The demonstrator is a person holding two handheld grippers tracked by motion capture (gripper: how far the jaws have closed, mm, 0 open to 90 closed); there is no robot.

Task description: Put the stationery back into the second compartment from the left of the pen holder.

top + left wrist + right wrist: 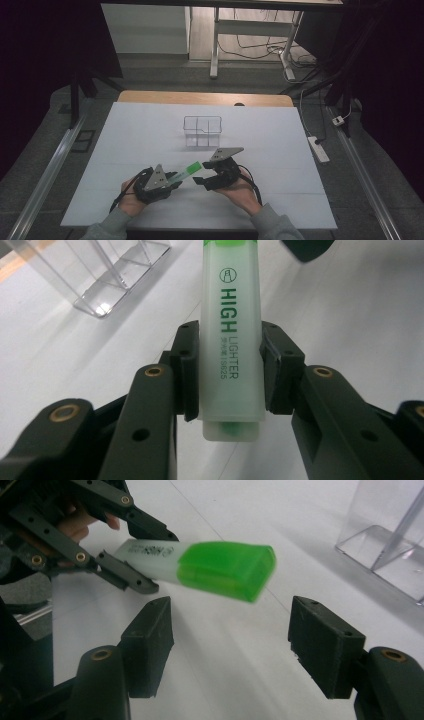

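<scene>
A green highlighter (186, 171) with a pale body and a bright green cap is held off the white table, pointing right. My left gripper (172, 183) is shut on its body; in the left gripper view the pads clamp the highlighter (231, 335) on both sides. My right gripper (199, 180) stands open just right of the cap. In the right gripper view the green cap (226, 570) hangs in front of and slightly above the wide-apart jaws, touching neither, with the left gripper (125, 572) behind it.
A clear plastic organizer (202, 131) with compartments stands at the table's middle, beyond both grippers; its corner shows as the clear organizer (100, 275) and again as the clear organizer (390, 540). The white table sheet (150, 130) lies around it. A power strip (318, 149) lies on the floor at right.
</scene>
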